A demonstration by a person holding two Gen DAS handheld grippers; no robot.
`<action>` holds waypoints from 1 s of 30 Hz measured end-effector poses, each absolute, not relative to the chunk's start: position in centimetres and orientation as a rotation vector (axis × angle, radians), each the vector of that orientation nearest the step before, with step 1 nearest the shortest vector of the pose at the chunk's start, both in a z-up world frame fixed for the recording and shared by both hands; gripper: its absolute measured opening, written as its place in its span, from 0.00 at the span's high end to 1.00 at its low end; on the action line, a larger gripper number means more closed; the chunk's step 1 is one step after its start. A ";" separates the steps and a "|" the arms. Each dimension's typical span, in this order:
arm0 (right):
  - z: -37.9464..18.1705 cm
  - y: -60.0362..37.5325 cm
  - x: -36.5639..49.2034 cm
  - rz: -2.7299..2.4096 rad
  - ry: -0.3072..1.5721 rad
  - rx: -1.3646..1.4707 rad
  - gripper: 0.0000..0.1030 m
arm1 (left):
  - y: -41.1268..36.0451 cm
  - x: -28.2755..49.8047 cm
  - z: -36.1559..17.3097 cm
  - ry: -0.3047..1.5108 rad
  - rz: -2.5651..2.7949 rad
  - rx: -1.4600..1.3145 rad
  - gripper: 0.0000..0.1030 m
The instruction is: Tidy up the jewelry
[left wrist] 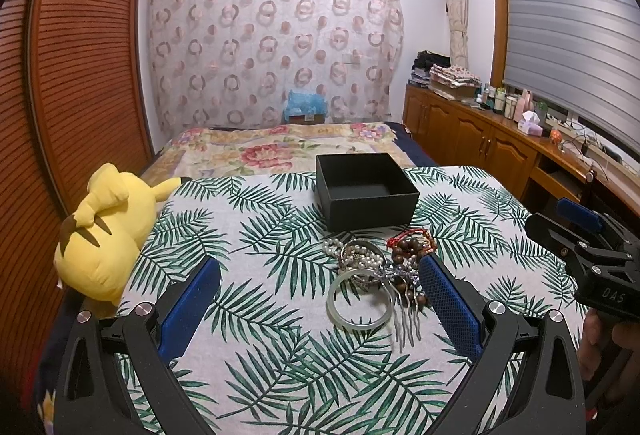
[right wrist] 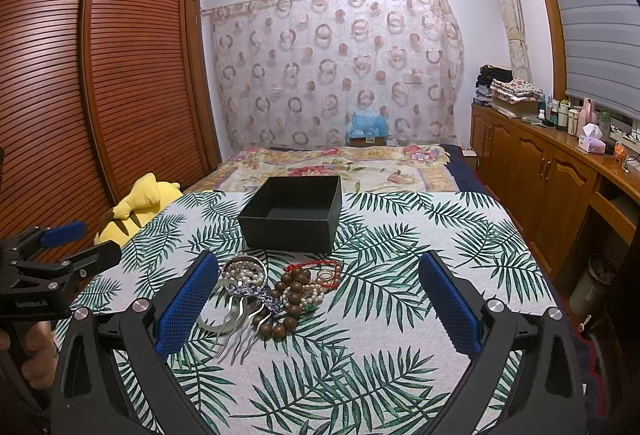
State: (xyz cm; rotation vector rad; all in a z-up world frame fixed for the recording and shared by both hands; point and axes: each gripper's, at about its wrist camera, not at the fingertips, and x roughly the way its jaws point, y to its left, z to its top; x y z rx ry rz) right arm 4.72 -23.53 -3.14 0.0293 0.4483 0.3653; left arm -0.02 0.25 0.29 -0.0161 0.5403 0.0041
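A pile of jewelry (left wrist: 376,267) lies on the leaf-print cloth (left wrist: 256,235): a pale jade bangle (left wrist: 359,315), a silver hair comb (left wrist: 406,319), pearl strands (left wrist: 360,255), brown wooden beads (left wrist: 408,247) and a red bracelet (left wrist: 400,237). An open, empty black box (left wrist: 366,191) stands just behind it. My left gripper (left wrist: 320,299) is open and empty, with the pile between its fingers. My right gripper (right wrist: 320,299) is open and empty, with the pile (right wrist: 280,287) by its left finger and the box (right wrist: 294,213) ahead.
A yellow plush toy (left wrist: 104,231) lies at the cloth's left edge. A floral bed cover (left wrist: 280,143) stretches behind the box. A wooden slatted wardrobe (left wrist: 72,75) stands on the left and wooden cabinets (left wrist: 480,139) with bottles on the right.
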 end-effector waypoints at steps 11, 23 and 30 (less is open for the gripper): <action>-3.1 -23.5 4.7 0.366 0.448 0.030 0.02 | 0.3 0.0 0.3 0.541 0.004 -0.017 0.07; -3.0 -23.4 4.8 0.379 0.459 0.027 0.02 | -1.0 0.1 -1.3 0.556 0.002 -0.020 0.07; -3.6 -22.1 4.8 0.432 0.475 -0.004 0.02 | 0.5 0.9 -2.6 0.594 0.003 -0.031 0.07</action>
